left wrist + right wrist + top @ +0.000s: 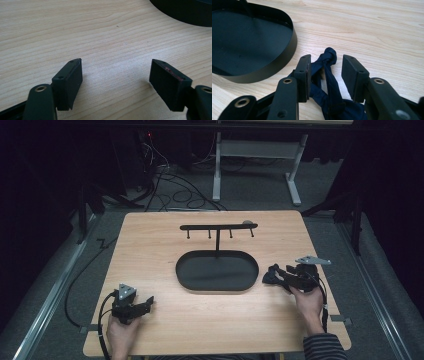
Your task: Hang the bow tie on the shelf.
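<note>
A dark blue knotted cloth [329, 56] lies on the wooden table just right of a black oval tray [287, 50]. My right gripper [325, 66] is open with its jaws on either side of the cloth; the left jaw touches it and the right jaw stands slightly off. From above, the cloth [269, 276] pokes out in front of the right gripper [278, 277], beside the tray [180, 270]. My left gripper [148, 301] rests at the table's near left. It is open [116, 72] over bare wood, holding nothing.
A black post rises from the back of the tray and carries a horizontal hook bar [218, 226] with several small pegs. The tray's edge [185, 12] shows far off in the left gripper view. Cables and a table frame lie on the floor beyond.
</note>
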Motion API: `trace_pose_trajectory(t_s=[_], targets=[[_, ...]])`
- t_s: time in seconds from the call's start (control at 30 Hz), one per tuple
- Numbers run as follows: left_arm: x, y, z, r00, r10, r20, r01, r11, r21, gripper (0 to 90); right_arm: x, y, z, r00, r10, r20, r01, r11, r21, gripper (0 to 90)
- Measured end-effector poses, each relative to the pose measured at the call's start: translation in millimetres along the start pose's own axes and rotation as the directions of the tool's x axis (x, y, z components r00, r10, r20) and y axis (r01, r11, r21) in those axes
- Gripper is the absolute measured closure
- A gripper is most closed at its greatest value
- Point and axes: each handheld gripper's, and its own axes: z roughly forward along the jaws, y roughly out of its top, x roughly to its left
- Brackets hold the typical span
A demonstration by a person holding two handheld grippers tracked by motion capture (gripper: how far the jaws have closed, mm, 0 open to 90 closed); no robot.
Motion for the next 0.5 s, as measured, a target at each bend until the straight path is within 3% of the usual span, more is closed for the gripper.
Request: trace_pose_trajectory(t_s=[0.3, 0.5], targets=[[0.0, 0.0, 0.0, 1.0, 0.001, 0.0, -0.001, 1.0, 0.001, 27.0, 1.4, 3.5, 16.5, 0.9995, -0.032, 0.005, 0.031, 0.999, 0.039, 65.8], [-0.2, 0.0, 0.1, 1.0, 0.002, -0.001, -0.002, 1.0, 0.0, 27.0, -2.1, 2.6, 23.8, 0.9998, -0.018, 0.012, 0.017, 0.997, 0.07, 68.9]])
